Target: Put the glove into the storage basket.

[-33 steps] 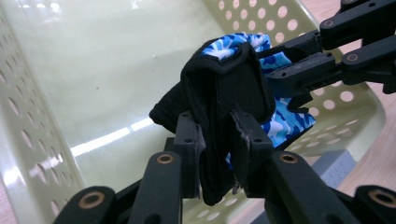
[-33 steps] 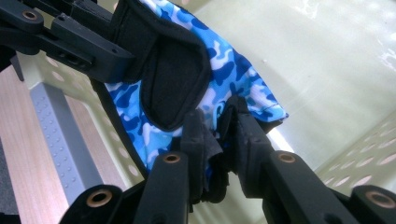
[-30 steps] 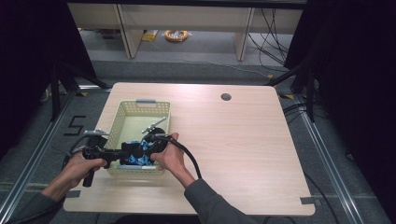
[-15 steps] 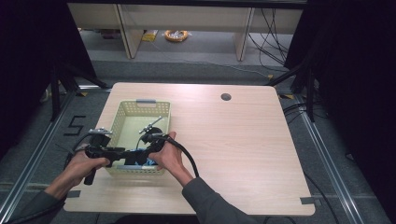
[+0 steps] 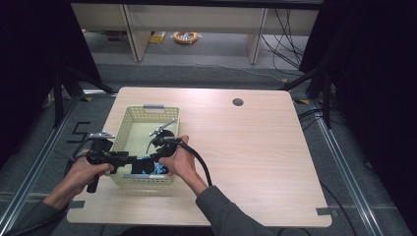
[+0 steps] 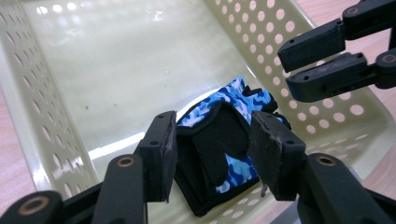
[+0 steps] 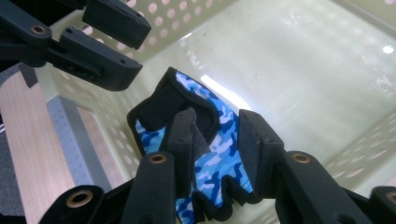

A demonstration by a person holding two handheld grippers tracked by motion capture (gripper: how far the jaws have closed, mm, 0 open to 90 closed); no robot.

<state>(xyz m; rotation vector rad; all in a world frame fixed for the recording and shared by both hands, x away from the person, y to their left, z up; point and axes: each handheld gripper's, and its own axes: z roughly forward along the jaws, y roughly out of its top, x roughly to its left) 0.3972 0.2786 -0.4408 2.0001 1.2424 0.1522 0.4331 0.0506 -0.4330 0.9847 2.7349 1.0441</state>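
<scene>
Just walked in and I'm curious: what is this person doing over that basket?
A person holds a pair of tongs in each hand over a pale yellow basket on a wooden table. A blue camouflage glove lies inside at the near end. The left tongs and right tongs have just been opening, with the glove between their jaws, seemingly released.

Glove (image 6: 224,140): soft cloth, blue camo print with matt black patches. Basket (image 6: 60,135): pale glossy plastic, perforated walls, floor throws glare. Table (image 5: 255,147): light wood-grain, smooth matt. Gripper pads (image 6: 164,161): black, rough, worn edges.
</scene>
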